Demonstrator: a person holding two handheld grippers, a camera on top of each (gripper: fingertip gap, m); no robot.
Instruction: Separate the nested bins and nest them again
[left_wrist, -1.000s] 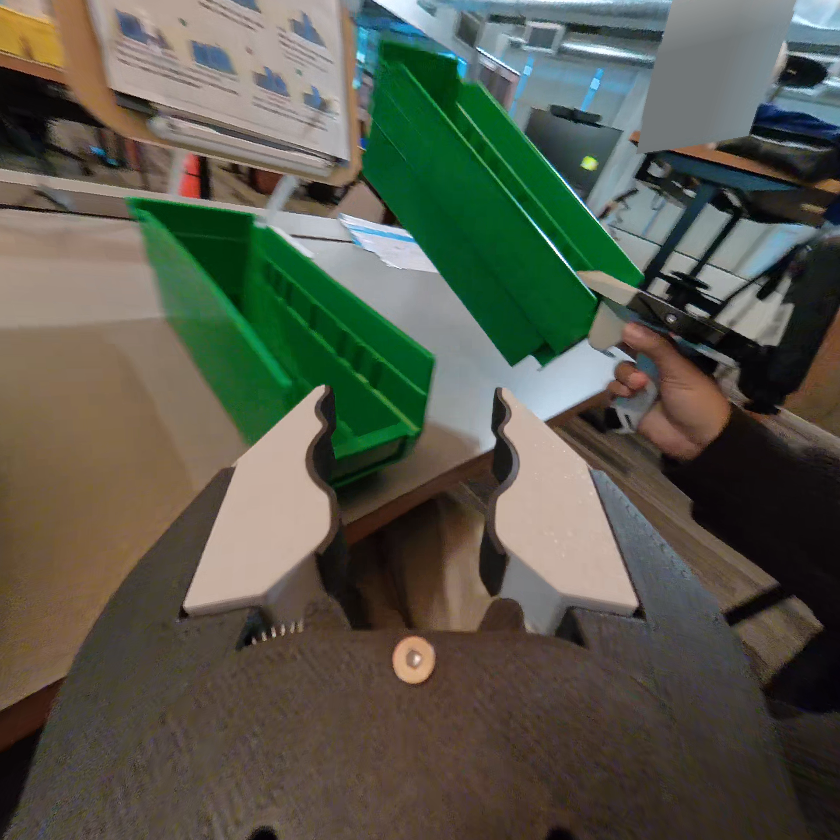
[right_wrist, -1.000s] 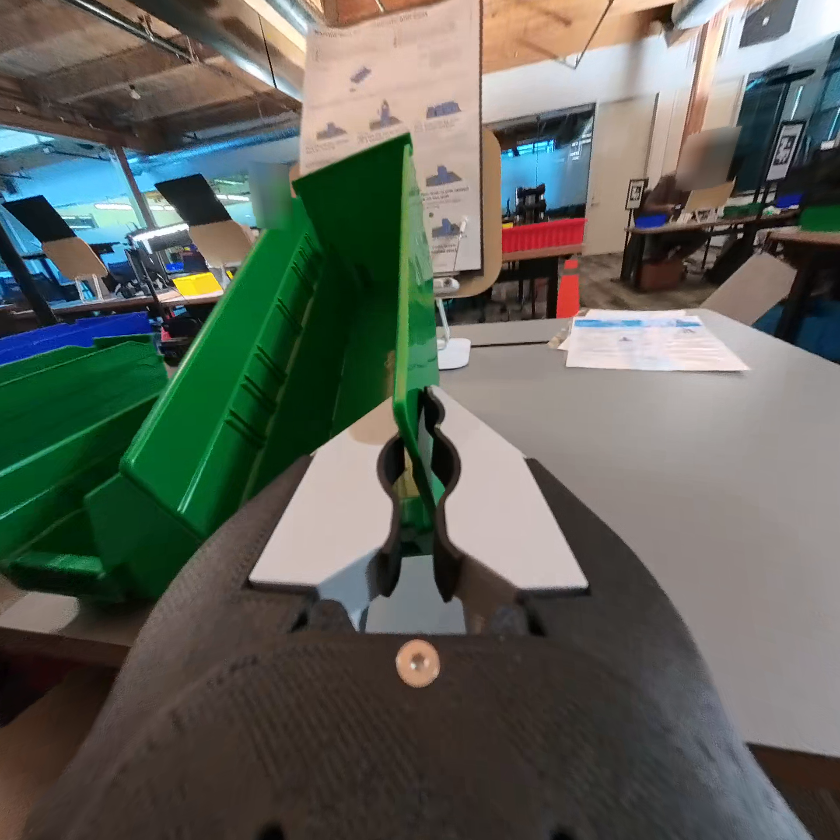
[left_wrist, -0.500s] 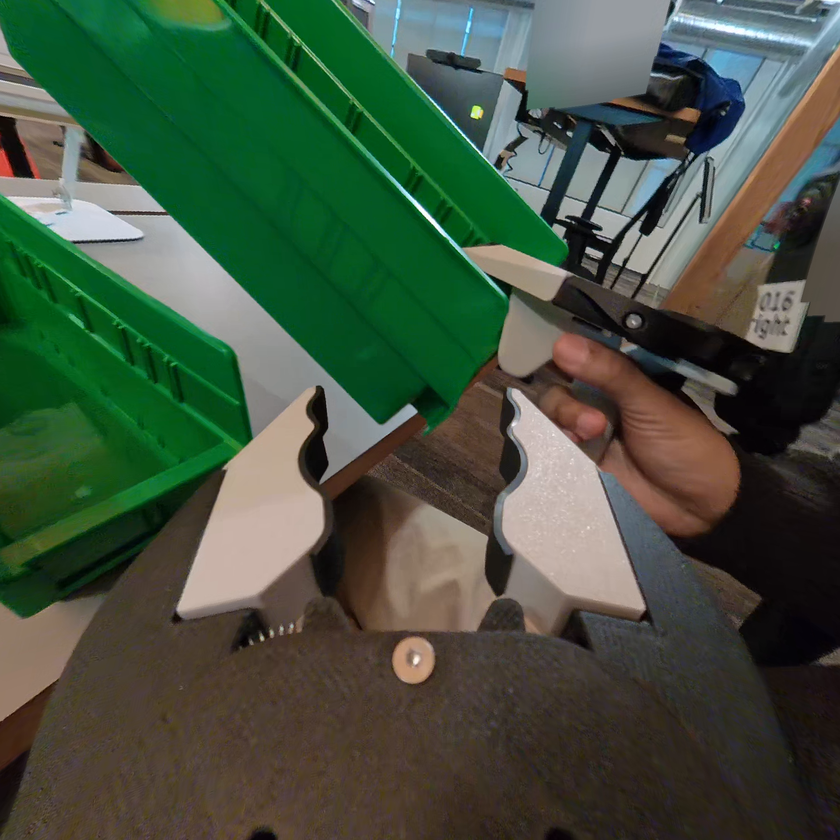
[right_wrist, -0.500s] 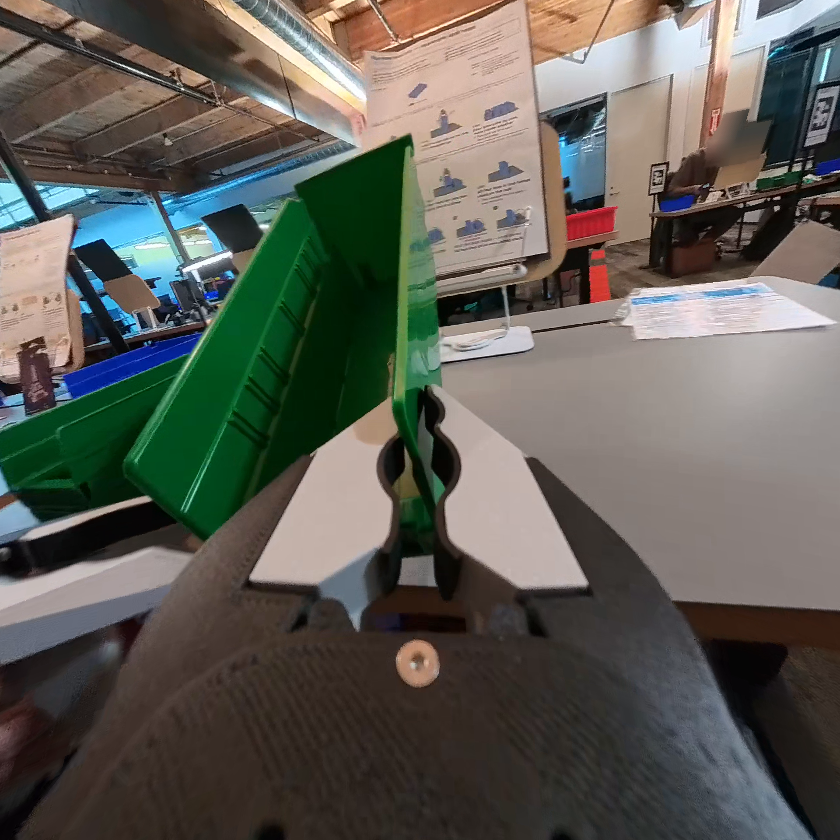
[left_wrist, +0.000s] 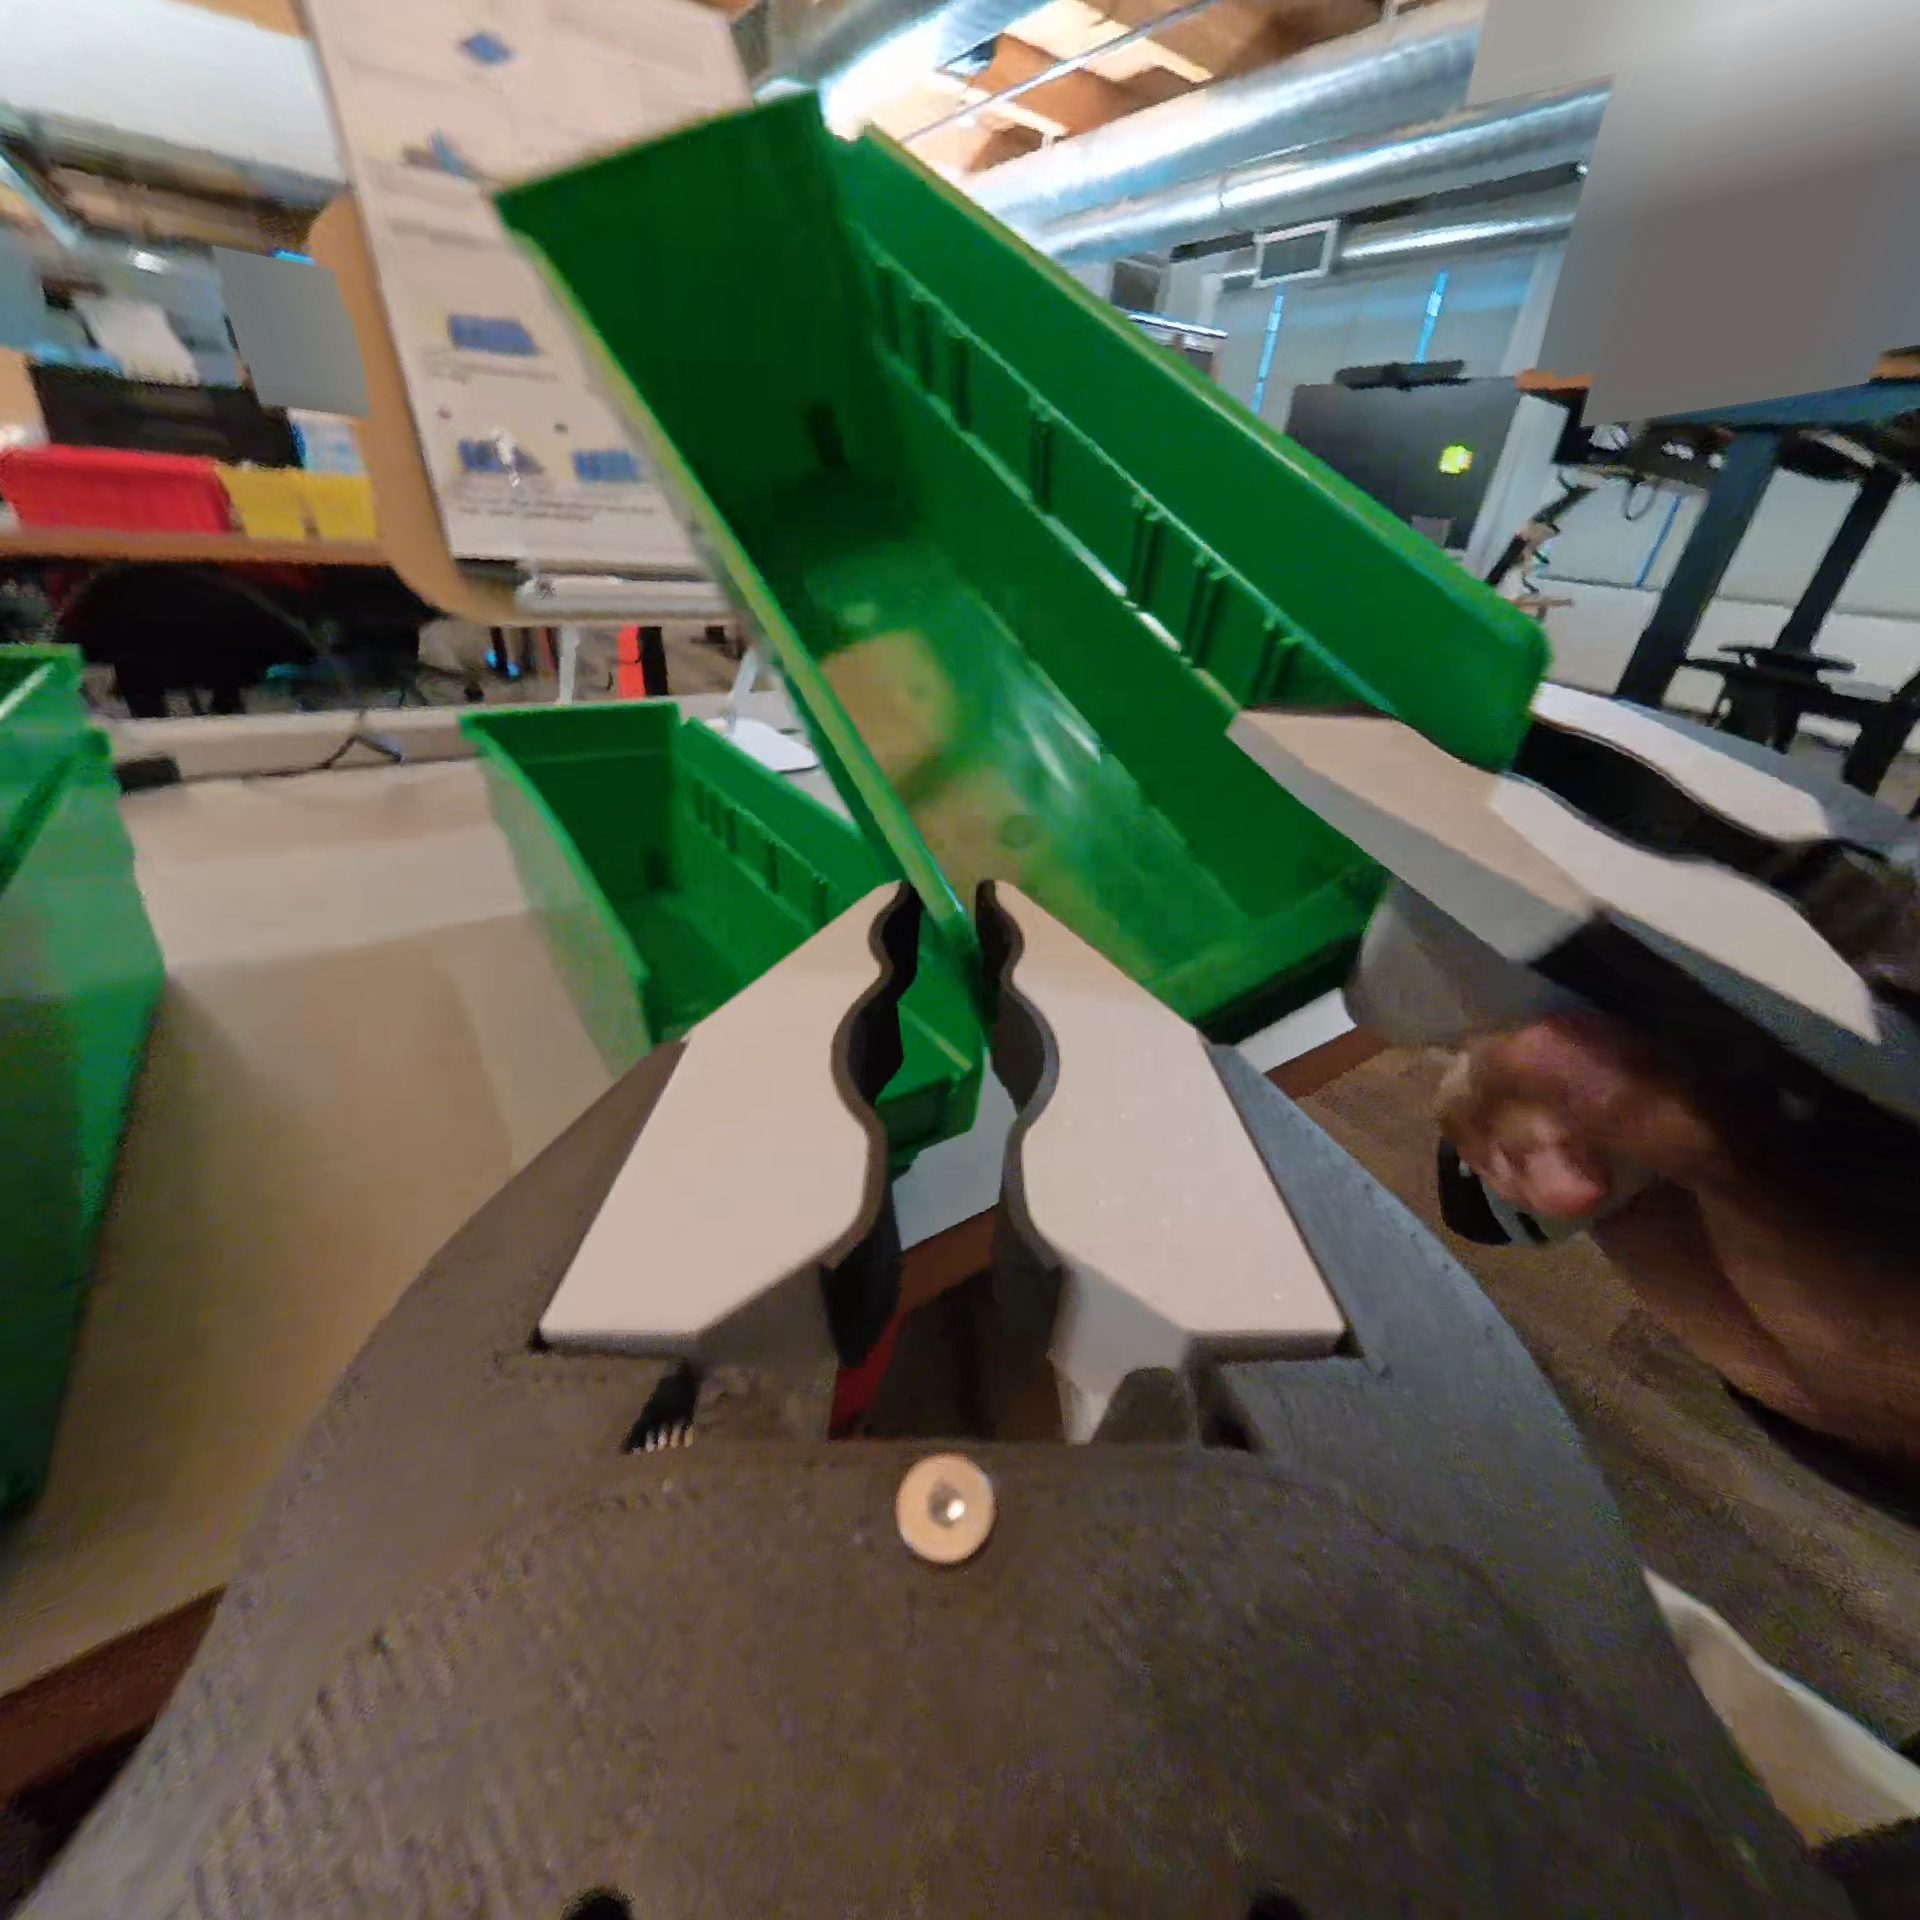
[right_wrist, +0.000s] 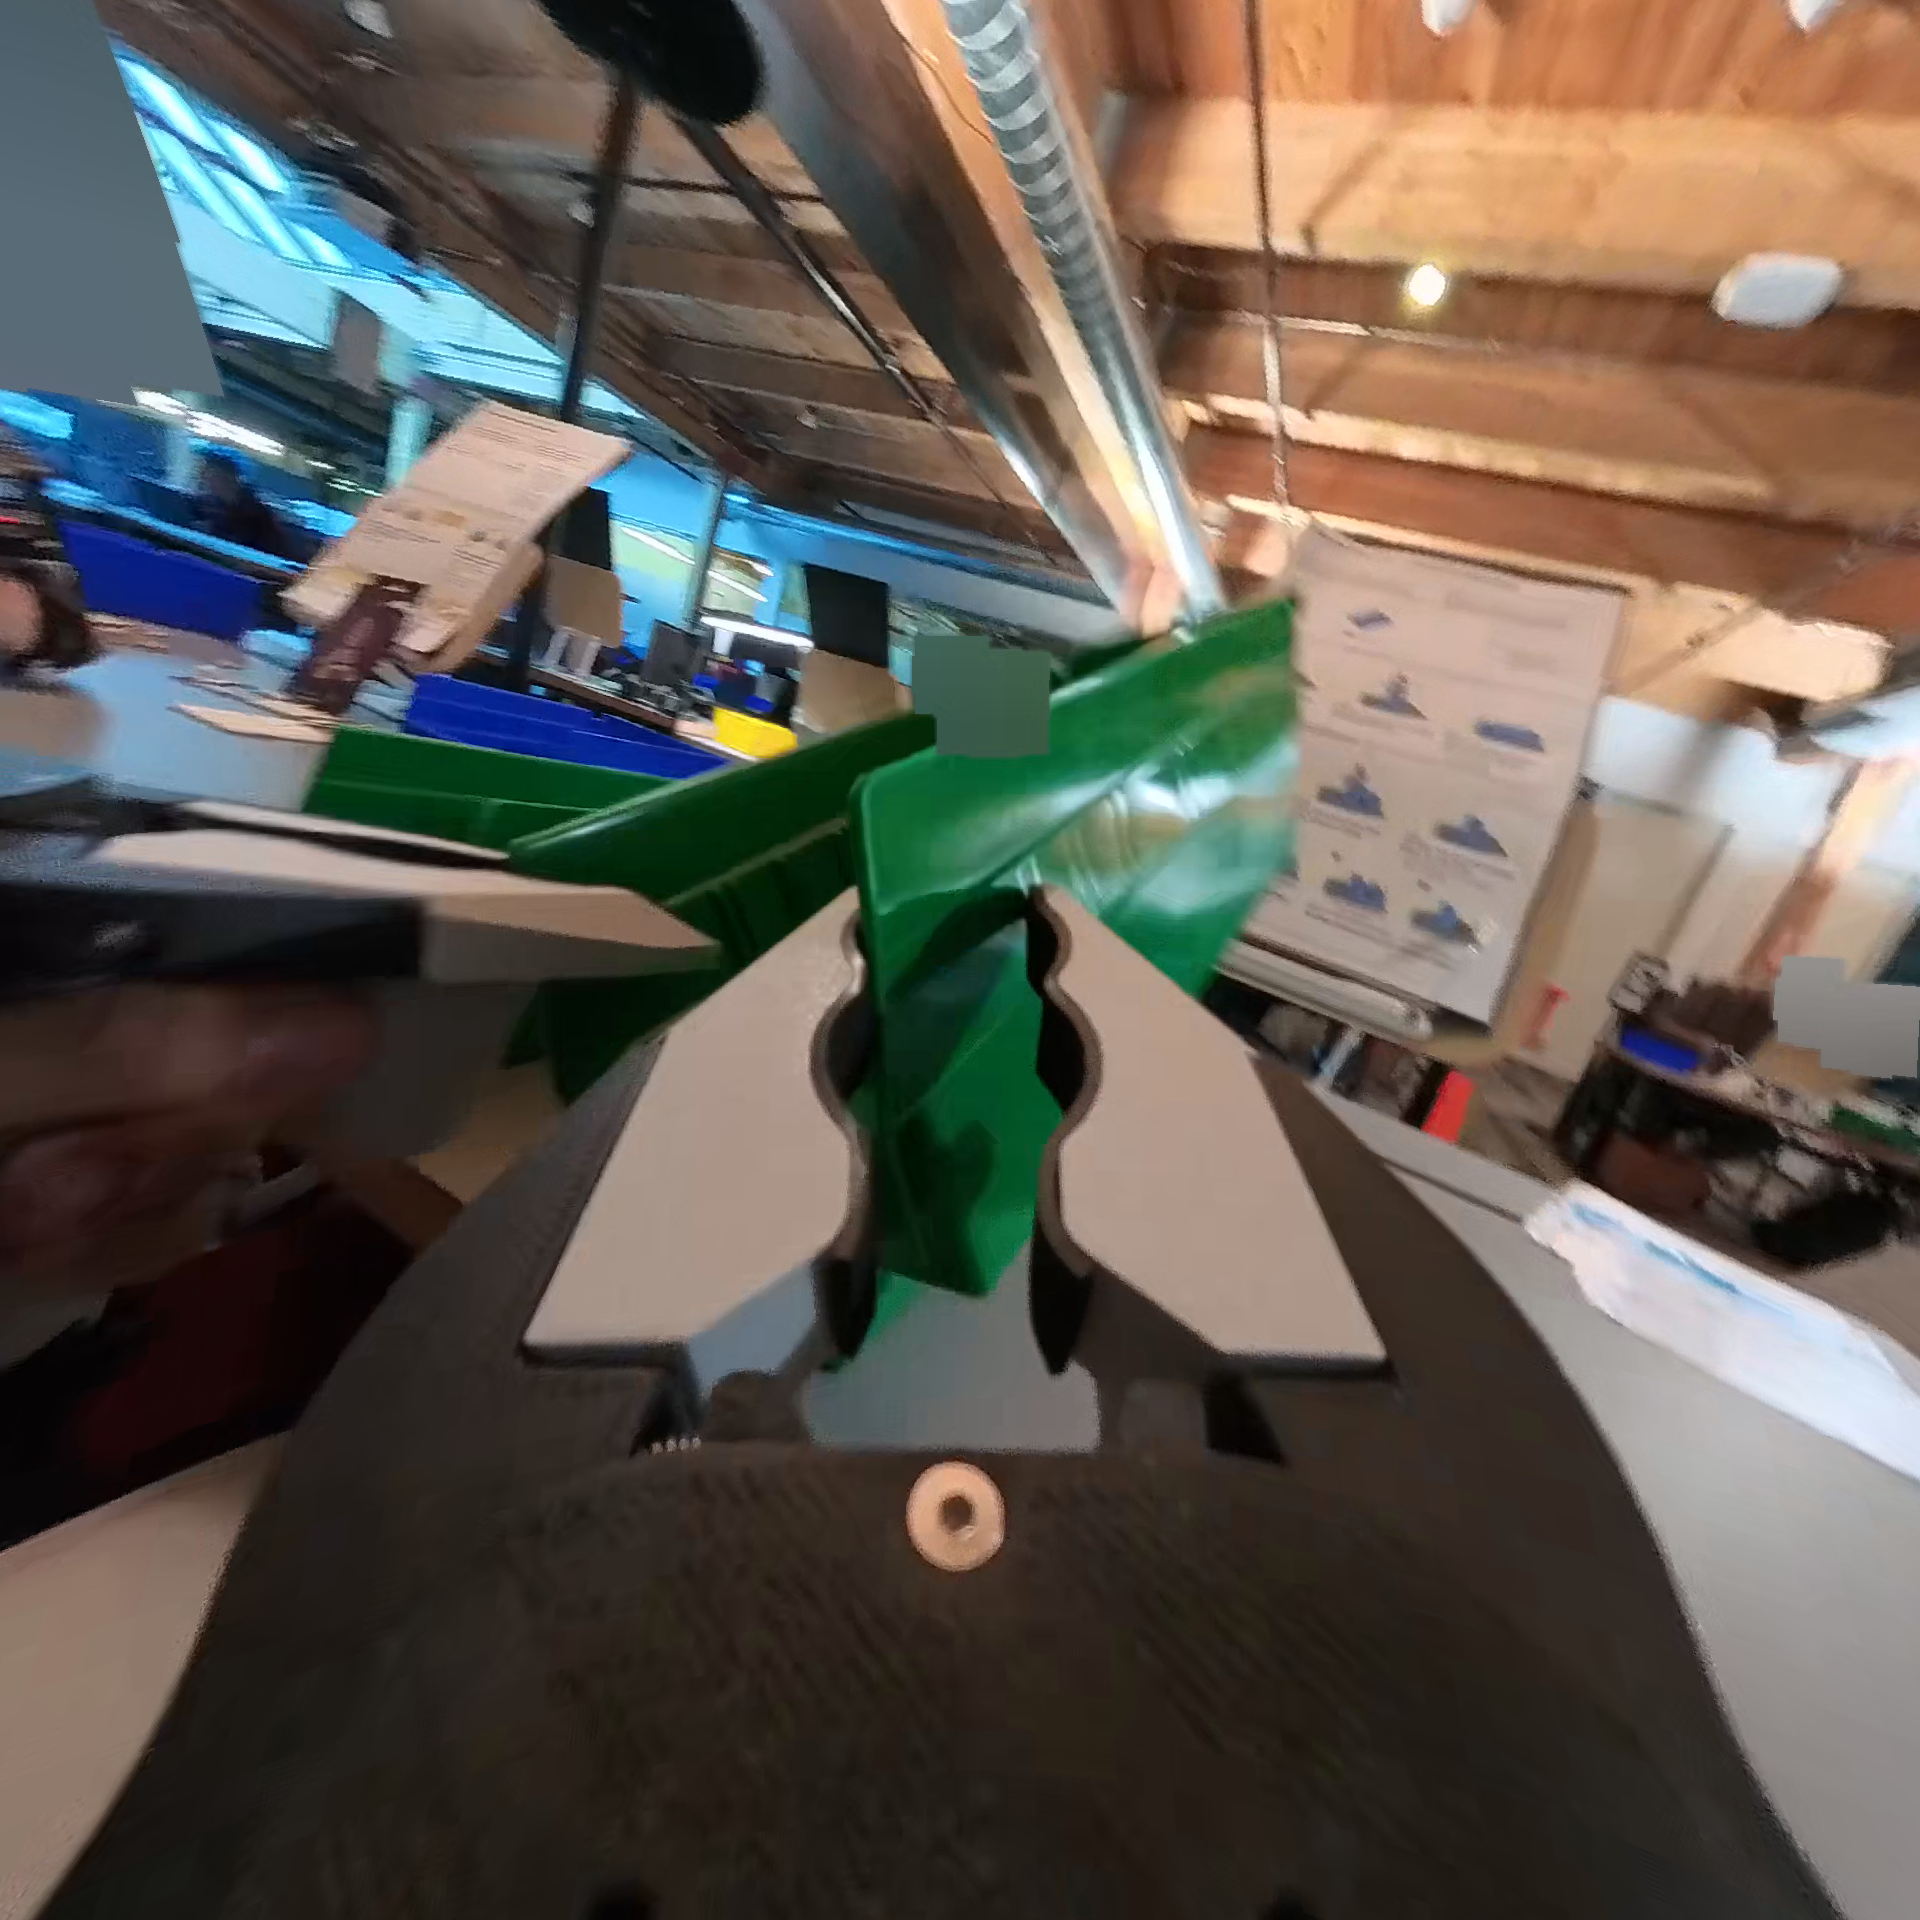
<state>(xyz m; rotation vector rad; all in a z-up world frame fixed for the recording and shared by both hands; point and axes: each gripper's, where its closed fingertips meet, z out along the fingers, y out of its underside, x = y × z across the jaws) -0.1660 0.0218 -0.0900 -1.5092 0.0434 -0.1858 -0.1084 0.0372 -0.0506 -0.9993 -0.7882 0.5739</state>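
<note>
Bins were apart — one green bin (left_wrist: 675, 862) sat near the tabletop's (left_wrist: 312, 997) front edge, while my left gripper (left_wrist: 940, 914) and right gripper (right_wrist: 945, 935) each pinched a wall of the lifted green bin (left_wrist: 1039, 582) — re-nesting remained.

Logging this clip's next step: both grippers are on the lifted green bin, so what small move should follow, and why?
Probably lower the lifted green bin toward the open bin on the table. The left gripper and right gripper each pinch a wall; it hangs tilted above the table bin, not yet nested.

bin (left_wrist: 1039, 582): glossy green plastic | hand-held gripper (left_wrist: 948, 914): rough matt black body | table (left_wrist: 312, 997): smooth matt
</note>
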